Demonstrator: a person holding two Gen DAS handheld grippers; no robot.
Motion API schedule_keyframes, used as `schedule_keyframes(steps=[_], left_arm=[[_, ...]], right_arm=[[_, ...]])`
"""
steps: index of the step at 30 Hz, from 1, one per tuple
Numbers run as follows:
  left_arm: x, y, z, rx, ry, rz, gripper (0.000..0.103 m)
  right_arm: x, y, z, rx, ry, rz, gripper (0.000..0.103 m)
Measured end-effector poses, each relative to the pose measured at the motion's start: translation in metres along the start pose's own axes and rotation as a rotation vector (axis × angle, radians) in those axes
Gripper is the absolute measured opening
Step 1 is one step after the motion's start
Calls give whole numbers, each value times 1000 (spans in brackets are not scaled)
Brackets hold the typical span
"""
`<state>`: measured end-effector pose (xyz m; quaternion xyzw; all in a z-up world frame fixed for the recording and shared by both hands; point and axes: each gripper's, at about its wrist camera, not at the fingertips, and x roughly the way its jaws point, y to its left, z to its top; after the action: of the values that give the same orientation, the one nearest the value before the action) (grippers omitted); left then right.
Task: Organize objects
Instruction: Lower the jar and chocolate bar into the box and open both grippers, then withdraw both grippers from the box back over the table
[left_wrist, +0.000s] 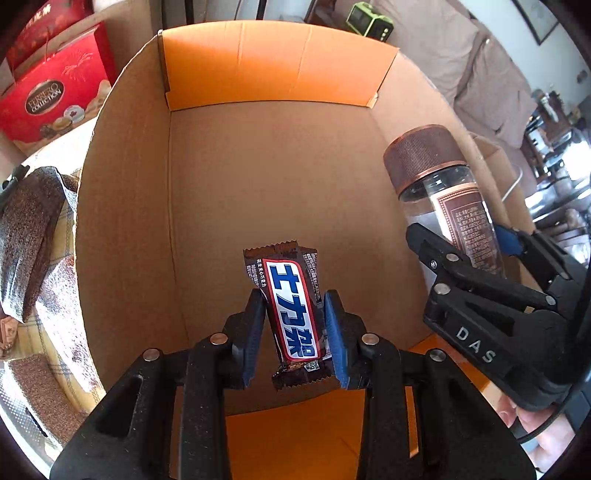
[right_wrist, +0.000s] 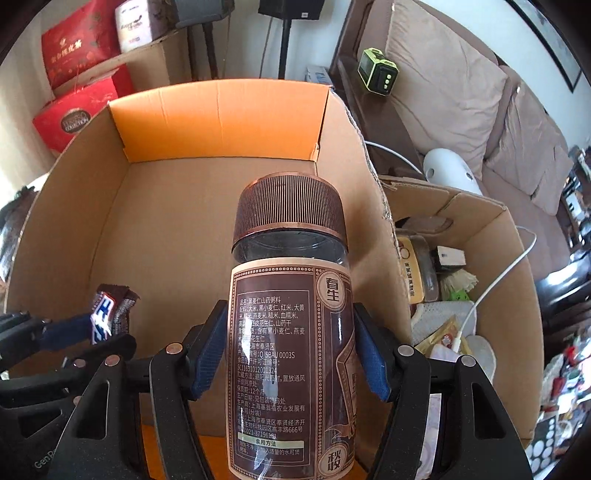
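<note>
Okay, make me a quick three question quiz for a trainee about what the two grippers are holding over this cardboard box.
1. True or false: the left gripper is shut on a chocolate bar.
2. What does the right gripper hold? A) clear jar with brown lid B) green cube C) red gift box
3. Fill in: the floor of the cardboard box beneath both grippers looks ____.

Key: 1 true; 2 A, the jar; 3 bare.

Matt cardboard box (left_wrist: 125, 221), glossy wrapper (left_wrist: 291, 314) (clear plastic jar (right_wrist: 291, 332)).
</note>
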<state>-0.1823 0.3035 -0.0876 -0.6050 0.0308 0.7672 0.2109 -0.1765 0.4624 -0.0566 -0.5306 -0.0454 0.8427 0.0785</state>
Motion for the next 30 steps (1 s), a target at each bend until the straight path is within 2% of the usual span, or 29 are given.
schedule_keyframes(steps=[3, 5, 6, 8, 12, 13, 14, 18, 22, 30], left_arm=[[1, -4, -4, 26, 12, 41, 31], [-2, -4, -6, 29, 2, 46, 35], [-5, -4, -8, 29, -4, 32, 42], [-12, -2, -11, 26, -19, 18, 44], [-35, 5, -15, 5, -60, -46, 55], [-42, 8, -16, -1, -71, -51, 63], [-49, 8, -16, -5, -91, -53, 66], [-80, 16, -25, 21, -182, -33, 69], [-102, 21, -29, 38, -260, 15, 80], [-140, 89, -38, -11, -294, 30, 81]], right_arm=[[6, 8, -4, -55, 1, -59, 66], [5, 7, -5, -53, -6, -63, 67], [3, 6, -5, -42, -14, -57, 67], [-4, 1, -5, -18, -39, -42, 68], [-27, -5, -3, 17, -98, -28, 72], [-34, -8, -3, 27, -116, -24, 72], [-42, -9, -3, 42, -133, -17, 73], [-72, -18, -6, 103, -198, 42, 77], [-95, -19, -7, 141, -245, 121, 78], [-123, 29, -20, 85, -277, 249, 79]])
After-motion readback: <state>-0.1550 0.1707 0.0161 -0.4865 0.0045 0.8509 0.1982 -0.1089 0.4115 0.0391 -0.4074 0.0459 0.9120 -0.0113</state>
